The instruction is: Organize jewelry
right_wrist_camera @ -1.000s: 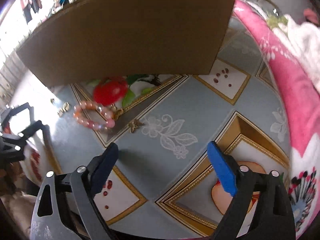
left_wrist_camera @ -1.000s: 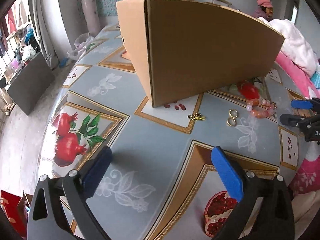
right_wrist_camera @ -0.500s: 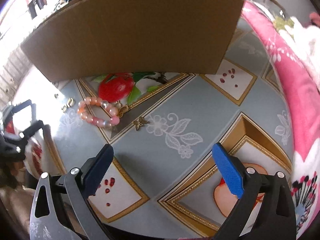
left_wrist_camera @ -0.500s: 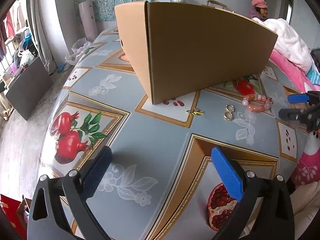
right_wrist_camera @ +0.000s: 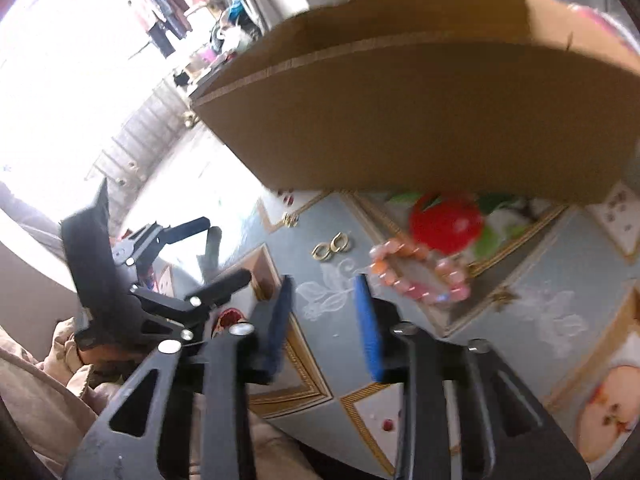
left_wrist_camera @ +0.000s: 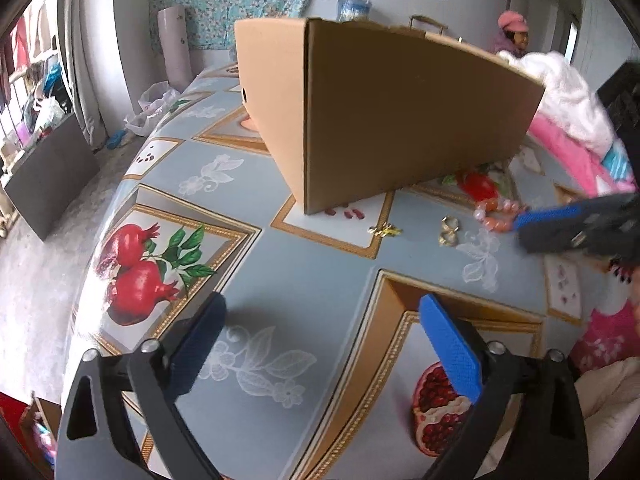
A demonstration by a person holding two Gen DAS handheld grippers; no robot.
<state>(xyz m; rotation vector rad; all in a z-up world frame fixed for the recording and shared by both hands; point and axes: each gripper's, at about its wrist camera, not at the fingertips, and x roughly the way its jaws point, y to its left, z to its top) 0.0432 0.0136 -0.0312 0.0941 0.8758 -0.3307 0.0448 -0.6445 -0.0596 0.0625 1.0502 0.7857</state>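
Right gripper (right_wrist_camera: 324, 292) jaws have just been closing, nothing between them; left gripper (left_wrist_camera: 320, 332) spread wide, empty. Bead bracelet (right_wrist_camera: 420, 276) by the table's (left_wrist_camera: 280, 264) right edge: light, slippery, floppy; likely best pinched across one strand.

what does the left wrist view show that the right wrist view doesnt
Only the left wrist view: a person in a pink hat behind the cardboard box, and a lilac roll by the wall. Only the right wrist view: the right gripper with its jaws narrowed, just closing on nothing. Both: the box, the pink bead bracelet and the gold rings.
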